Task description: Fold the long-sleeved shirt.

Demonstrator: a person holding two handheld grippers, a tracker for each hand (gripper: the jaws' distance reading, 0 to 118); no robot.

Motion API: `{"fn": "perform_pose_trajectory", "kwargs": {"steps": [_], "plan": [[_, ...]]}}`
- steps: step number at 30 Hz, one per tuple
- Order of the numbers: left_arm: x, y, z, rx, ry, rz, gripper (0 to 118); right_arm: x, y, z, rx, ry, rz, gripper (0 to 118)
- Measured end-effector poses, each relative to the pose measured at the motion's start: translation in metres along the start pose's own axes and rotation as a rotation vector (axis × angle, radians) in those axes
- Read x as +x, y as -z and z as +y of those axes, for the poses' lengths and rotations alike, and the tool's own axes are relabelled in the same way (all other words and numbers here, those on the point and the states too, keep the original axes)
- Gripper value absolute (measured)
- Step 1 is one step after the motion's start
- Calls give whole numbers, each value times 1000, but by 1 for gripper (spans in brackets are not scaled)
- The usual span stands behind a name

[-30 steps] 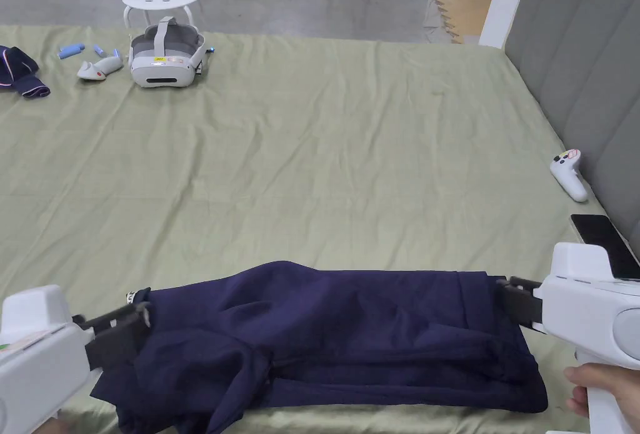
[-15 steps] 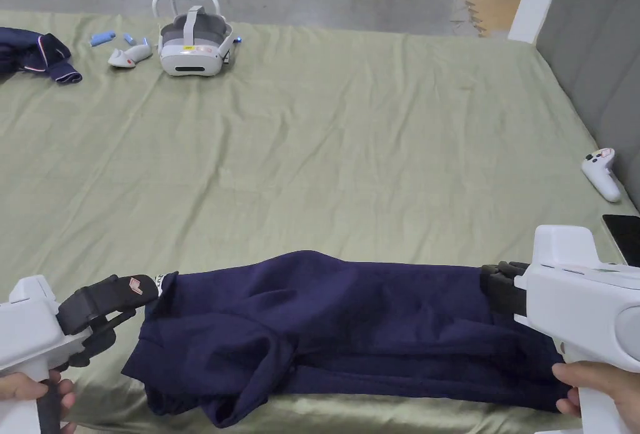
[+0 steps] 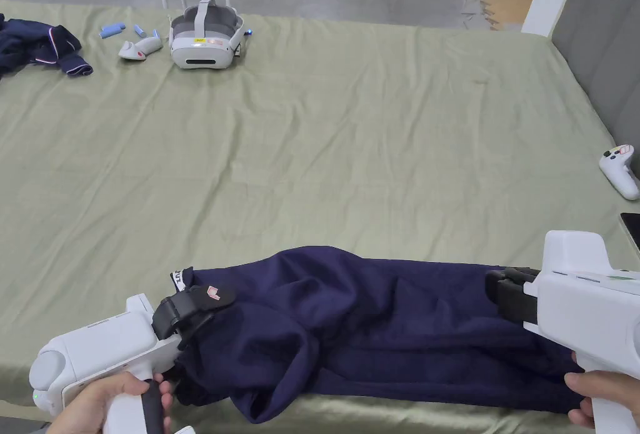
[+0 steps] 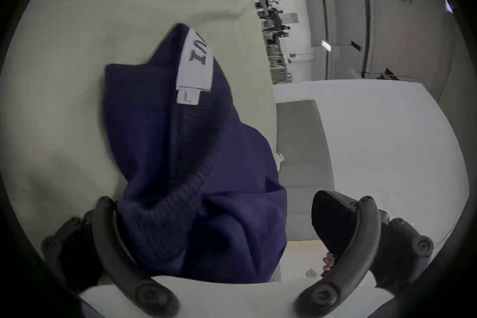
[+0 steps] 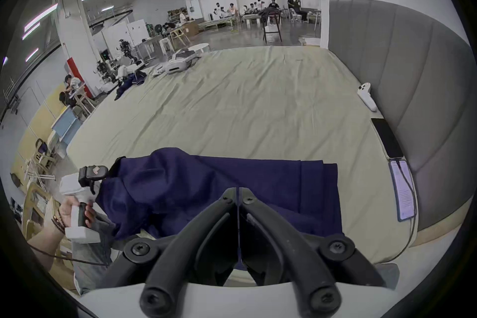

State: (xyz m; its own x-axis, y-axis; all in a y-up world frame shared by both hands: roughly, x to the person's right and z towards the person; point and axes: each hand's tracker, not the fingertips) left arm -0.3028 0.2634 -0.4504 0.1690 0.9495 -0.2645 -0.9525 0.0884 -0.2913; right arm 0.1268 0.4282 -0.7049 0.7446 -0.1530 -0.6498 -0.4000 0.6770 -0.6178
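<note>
Navy long-sleeved shirt [image 3: 387, 322] lies bunched along bed [image 3: 350, 141] near edge. Right tool [image 5: 237, 190] pinched tight on hem end, likely anchoring it; left tool [image 4: 214, 220] gapes wide around collar, not yet clamped.

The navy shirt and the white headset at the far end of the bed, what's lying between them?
Nothing: in the head view, bare wrinkled green sheet runs from the navy shirt to the white headset.

white neck label [image 4: 194, 66] on shirt [image 4: 180, 155], unreadable
</note>
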Motion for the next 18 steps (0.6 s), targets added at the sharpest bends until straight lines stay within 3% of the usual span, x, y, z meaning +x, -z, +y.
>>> {"fn": "perform_pose_trajectory", "kwargs": {"steps": [1, 2, 3, 4, 5, 7, 10, 15, 18], "plan": [[1, 2, -3, 10, -11, 12, 104, 0, 0, 0, -2, 1, 0, 0], [5, 0, -4, 39, 3, 84, 82, 1, 1, 0, -4, 0, 1, 0], [13, 1, -5, 55, 15, 117, 28, 1, 1, -1, -6, 0, 0, 0], [12, 3, -8, 23, 167, 250, 29, 2, 1, -1, -7, 1, -1, 0], [14, 6, -11, 20, 230, 318, 29, 4, 2, -1, -8, 3, -2, 0], [25, 1, -11, 29, 167, 204, 29, 6, 2, -2, -11, 9, -5, 0], [40, -3, -9, 54, 275, 285, 28, 10, 0, -2, -5, 18, -11, 0], [40, -32, 29, 97, 218, 282, 27, 11, -7, -3, 5, 26, -19, 0], [45, -65, 49, 163, 264, 320, 27, 13, -9, -3, 8, 28, -19, 0]]}}
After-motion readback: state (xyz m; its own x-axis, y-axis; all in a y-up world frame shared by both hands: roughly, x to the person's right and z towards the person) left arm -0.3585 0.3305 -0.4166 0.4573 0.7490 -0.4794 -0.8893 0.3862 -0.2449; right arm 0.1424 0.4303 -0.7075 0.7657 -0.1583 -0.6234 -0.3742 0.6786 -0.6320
